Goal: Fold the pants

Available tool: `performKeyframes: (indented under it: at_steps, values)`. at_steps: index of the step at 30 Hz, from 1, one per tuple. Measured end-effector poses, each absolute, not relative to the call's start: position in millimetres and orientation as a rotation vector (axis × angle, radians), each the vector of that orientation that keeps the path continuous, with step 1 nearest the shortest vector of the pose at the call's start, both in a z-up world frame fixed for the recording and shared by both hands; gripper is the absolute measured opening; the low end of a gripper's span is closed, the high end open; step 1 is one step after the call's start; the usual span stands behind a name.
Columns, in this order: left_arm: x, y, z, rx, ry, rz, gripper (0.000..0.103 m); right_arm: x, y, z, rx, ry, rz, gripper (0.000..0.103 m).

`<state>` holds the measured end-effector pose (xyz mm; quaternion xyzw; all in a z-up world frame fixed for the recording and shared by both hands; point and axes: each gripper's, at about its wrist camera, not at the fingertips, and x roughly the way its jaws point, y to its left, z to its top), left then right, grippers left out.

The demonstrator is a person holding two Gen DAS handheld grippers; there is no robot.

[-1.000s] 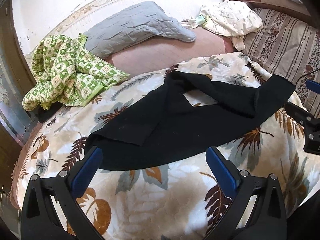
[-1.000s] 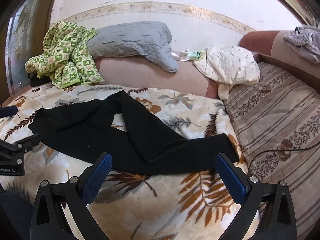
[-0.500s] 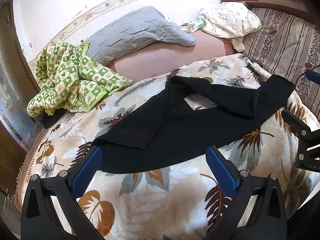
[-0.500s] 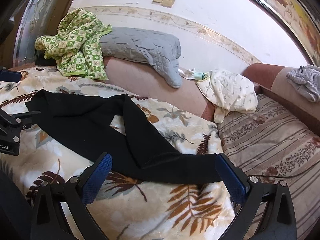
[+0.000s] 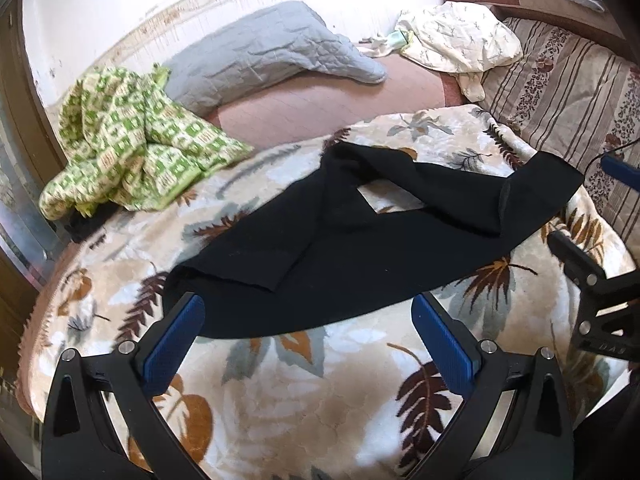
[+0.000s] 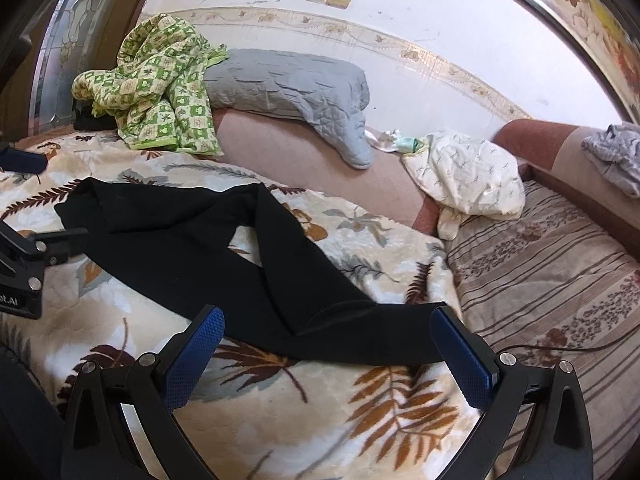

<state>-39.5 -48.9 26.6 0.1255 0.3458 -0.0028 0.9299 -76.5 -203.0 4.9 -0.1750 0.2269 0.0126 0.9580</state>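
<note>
Black pants (image 5: pixel 360 256) lay spread for folding on the leaf-print blanket (image 5: pixel 304 392). Left gripper (image 5: pixel 308 328) and right gripper (image 6: pixel 328 344) hovered near the pants' hem, jaws apart, empty

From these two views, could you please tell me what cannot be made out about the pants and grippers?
- Pants: waistband and cuffs indistinguishable in either view; the black cloth shows no detail.
- Right gripper: in the left view only one finger and part of the frame show; the frame edge cuts the rest.
- Dark item under the green quilt: mostly covered, unidentifiable.
</note>
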Motion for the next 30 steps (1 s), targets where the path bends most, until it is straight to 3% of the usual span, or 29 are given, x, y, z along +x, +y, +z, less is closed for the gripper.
performKeyframes:
  at_steps: [12,30]
  values:
    - [-34.1,-46.1,19.1,0.21,0.751,-0.031,0.103,-59.0,-214.7,5.6,-0.191,0.529,0.03,0.103]
    - [-17.9,-27.4,3.3,0.119,0.803,-0.053,0.103,-51.9,-196.5,-0.2,-0.244,0.535,0.026,0.103]
